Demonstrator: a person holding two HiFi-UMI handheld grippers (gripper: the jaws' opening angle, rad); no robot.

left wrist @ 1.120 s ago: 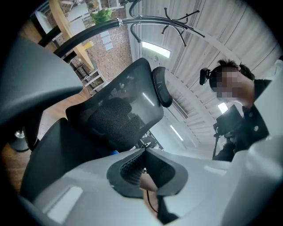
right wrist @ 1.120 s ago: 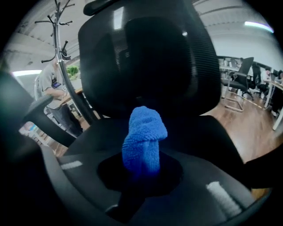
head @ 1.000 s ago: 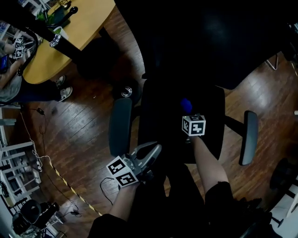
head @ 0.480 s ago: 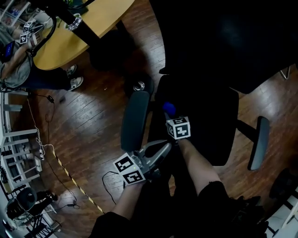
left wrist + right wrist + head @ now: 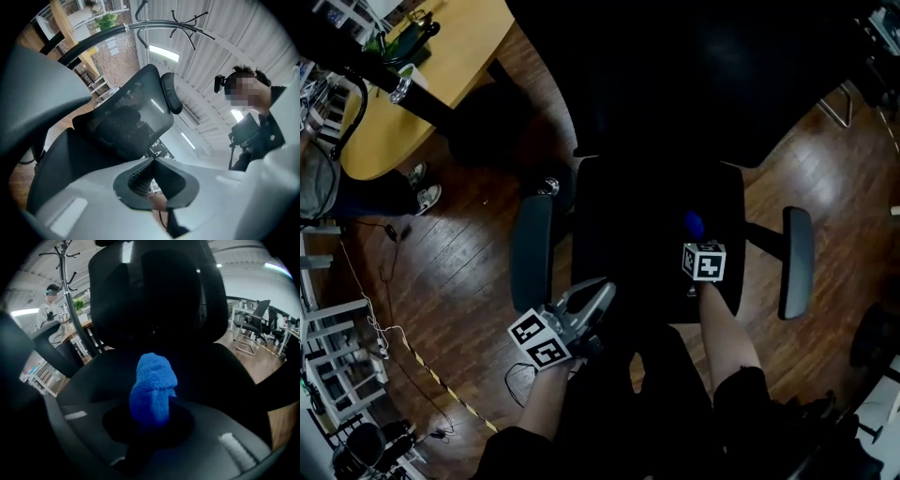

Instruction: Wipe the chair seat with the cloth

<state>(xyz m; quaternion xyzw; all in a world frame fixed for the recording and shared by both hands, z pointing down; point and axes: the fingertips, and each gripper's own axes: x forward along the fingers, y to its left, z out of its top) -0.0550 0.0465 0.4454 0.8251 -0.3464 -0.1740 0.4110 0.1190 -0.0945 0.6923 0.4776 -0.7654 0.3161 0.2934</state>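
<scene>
1. Your blue cloth [image 5: 152, 387] is bunched into an upright wad. The right gripper [image 5: 151, 420] has its jaws clamped tight on the lower end.
2. Seen from above, the cloth [image 5: 694, 225] sits over the right half of the black chair seat [image 5: 628, 234]. It looks to be down on the fabric, though the seat is so dark there that contact is hard to confirm.
3. The right gripper points toward the backrest [image 5: 159, 291], which fills the view beyond the cloth.
4. Your left gripper [image 5: 601, 294] is at the seat's front left corner, well apart from the cloth. Its jaws are pressed together, tips meeting, with nothing between them.
5. It lies just beside the near end of the left armrest [image 5: 532, 253], and its view tilts up at the mesh back and the headrest [image 5: 171, 93].
6. The right armrest [image 5: 797, 262] stands beyond your right gripper.
7. Around the chair you have a dark wooden floor [image 5: 469, 253], with a yellow round table [image 5: 431, 84] at upper left.
</scene>
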